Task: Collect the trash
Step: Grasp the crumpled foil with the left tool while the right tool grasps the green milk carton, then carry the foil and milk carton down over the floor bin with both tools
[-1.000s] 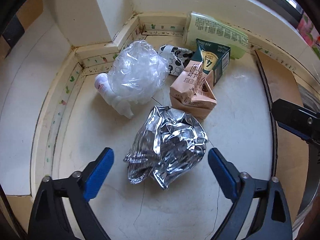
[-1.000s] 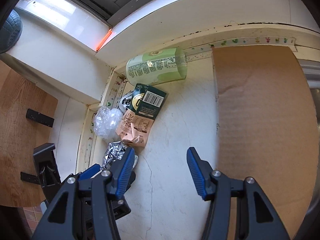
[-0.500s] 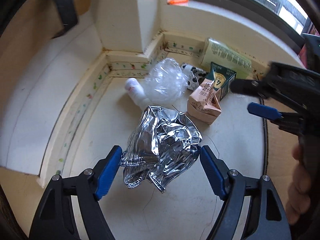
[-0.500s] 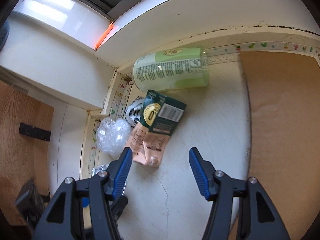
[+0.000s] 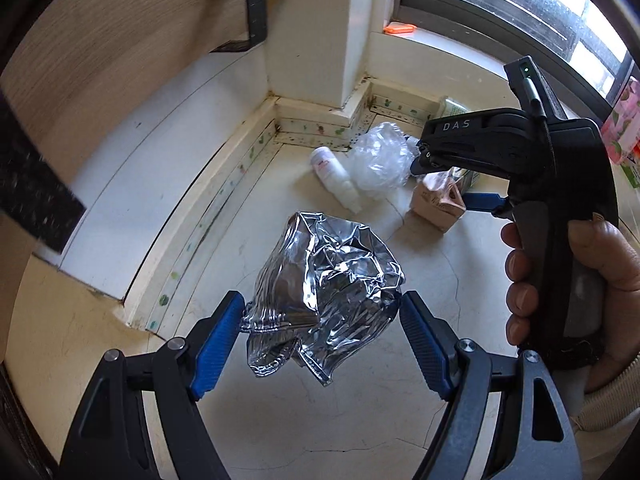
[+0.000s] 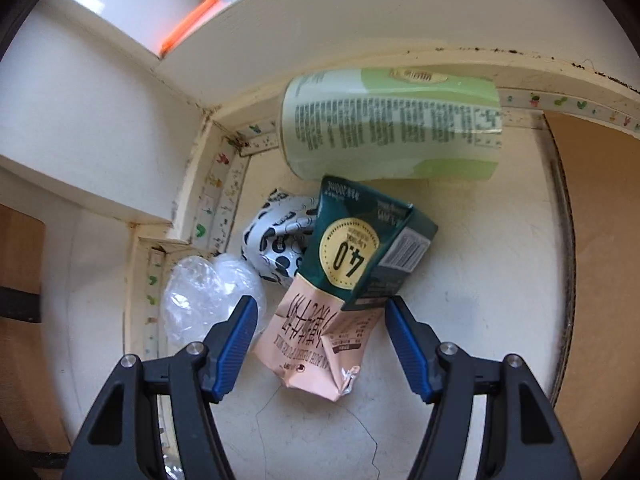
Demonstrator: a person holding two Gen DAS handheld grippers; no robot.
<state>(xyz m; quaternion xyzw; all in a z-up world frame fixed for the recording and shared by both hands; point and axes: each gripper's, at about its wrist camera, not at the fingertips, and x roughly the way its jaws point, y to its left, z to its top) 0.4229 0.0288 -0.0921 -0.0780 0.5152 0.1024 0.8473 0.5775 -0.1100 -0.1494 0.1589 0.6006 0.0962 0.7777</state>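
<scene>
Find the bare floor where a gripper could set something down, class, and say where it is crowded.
Bare floor lies between the green carton and the cardboard sheet, and nearer, below the pink carton. The corner is crowded: clear bag, spotted wrapper, pale green container.

A cream floor (image 6: 460, 360) with fine cracks fills the near ground. A baseboard (image 5: 224, 184) dotted with small coloured marks runs along its left and far edges. A white pillar (image 5: 316, 28) stands in the far corner. To its right is a dark-framed window (image 5: 516, 20), with a small orange strip (image 6: 188, 26) on the sill. A wood-grain panel (image 5: 120, 40) rises at far left. Brown cardboard (image 6: 600, 260) lies flat on the right.
</scene>
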